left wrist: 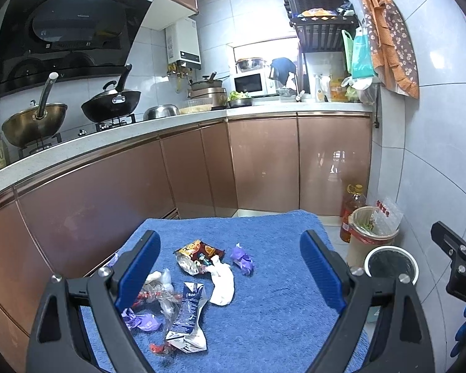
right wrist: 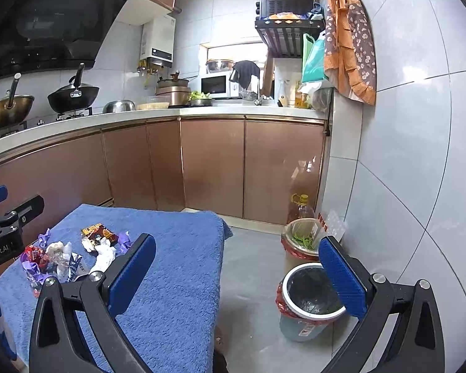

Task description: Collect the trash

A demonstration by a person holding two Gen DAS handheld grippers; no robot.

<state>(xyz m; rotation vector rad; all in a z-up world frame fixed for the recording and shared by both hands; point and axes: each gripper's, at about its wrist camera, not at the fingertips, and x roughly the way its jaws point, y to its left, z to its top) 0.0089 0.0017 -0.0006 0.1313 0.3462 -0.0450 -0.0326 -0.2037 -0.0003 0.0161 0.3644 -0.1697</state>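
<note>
Between the spread blue fingers of the left gripper (left wrist: 230, 272) lies the trash on a blue towel (left wrist: 279, 279) covering the worktop: a white crumpled tissue (left wrist: 222, 283), an orange snack wrapper (left wrist: 198, 253), a torn dark-blue packet (left wrist: 188, 317) and two purple wrappers (left wrist: 242, 258) — clear plastic and red scraps beside the left finger are partly hidden by it. The right gripper (right wrist: 237, 275) is also open and empty; its right finger covers part of the rim of a lined bin (right wrist: 310, 298) on the floor. Behind this stands a second bin (right wrist: 299, 239) with green scraps.
</note>
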